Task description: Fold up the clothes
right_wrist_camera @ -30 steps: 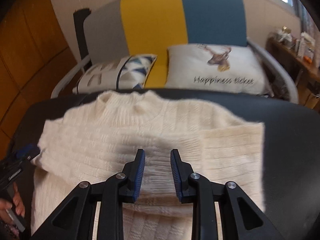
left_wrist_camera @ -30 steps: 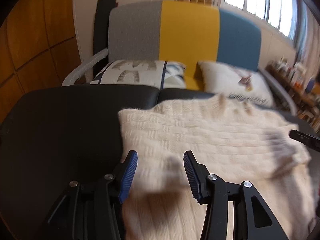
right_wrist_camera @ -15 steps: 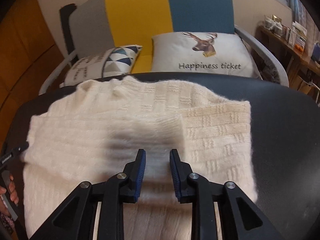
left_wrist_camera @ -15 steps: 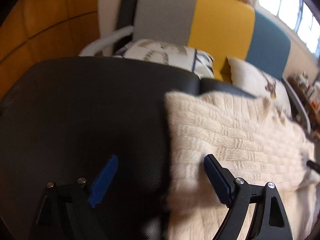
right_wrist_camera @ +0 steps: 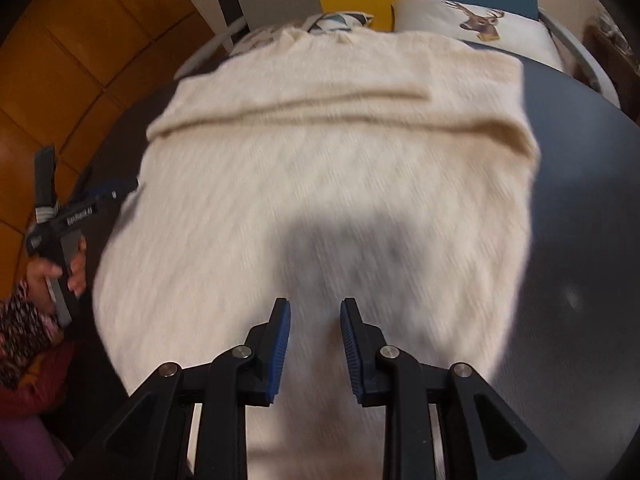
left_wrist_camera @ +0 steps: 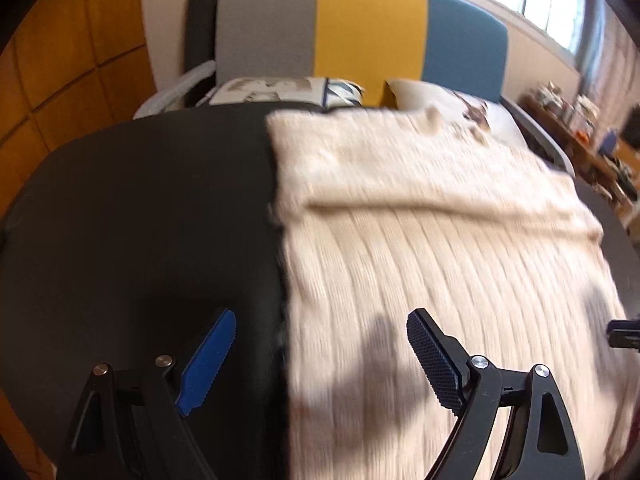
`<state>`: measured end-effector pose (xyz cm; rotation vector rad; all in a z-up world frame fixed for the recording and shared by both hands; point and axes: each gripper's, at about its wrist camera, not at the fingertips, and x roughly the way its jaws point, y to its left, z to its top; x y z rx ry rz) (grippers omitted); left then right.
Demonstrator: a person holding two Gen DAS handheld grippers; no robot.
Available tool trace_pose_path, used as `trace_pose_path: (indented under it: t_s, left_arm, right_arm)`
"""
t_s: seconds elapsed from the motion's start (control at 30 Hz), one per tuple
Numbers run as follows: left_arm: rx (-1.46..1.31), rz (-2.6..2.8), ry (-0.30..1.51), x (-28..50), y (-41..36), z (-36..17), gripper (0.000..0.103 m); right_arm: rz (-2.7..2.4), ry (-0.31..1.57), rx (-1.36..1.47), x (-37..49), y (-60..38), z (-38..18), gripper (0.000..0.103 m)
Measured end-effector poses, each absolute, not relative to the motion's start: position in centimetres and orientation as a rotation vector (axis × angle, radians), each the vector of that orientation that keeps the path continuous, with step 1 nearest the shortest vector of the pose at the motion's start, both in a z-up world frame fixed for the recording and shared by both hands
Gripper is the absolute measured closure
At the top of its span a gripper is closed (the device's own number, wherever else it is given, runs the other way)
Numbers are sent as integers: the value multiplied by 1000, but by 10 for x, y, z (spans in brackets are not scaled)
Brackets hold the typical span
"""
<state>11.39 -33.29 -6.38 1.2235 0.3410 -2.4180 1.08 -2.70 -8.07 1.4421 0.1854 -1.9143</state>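
Both claws are empty — left claw (left_wrist_camera: 320,354) spread wide straddling the cream knit sweater (left_wrist_camera: 432,264) edge, right claw (right_wrist_camera: 312,340) slightly apart above it — so a sloppy pinch could grab one layer and drag the folded sleeves loose.

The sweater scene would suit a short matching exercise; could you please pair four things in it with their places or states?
Things:
1. cream sweater
2. left gripper
3. right gripper
4. deer cushion

Places or states:
A. on the sofa seat beyond the table
B. jaws narrowly apart over knit
C. spread on the dark table
D. jaws wide, straddling the sweater's edge

Pairs: 1-C, 2-D, 3-B, 4-A
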Motion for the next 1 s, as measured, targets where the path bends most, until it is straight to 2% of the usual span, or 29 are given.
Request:
trace_pose_path:
  t_s: [0.1, 0.23, 0.47, 0.63, 0.73, 1.0]
  left_arm:
    - [1261, -2401, 309, 130, -325, -72, 14]
    - [1275, -2404, 260, 153, -317, -75, 14]
    - [1348, -2392, 282, 182, -306, -71, 14]
    - [1439, -2370, 291, 205, -302, -67, 14]
    - [1526, -2353, 327, 221, -304, -70, 14]
    - [1642, -2393, 454, 253, -300, -81, 11]
  right_arm:
    - [-1956, 361, 1487, 41, 4, -84, 77]
    - [-1987, 421, 1539, 70, 45, -84, 77]
    - [-2088, 325, 1529, 90, 69, -68, 77]
    - [-2095, 231, 1572, 85, 71, -79, 77]
    - [-2052, 146, 1591, 85, 79, -86, 75]
    - [-1986, 71, 1547, 96, 82, -92, 71]
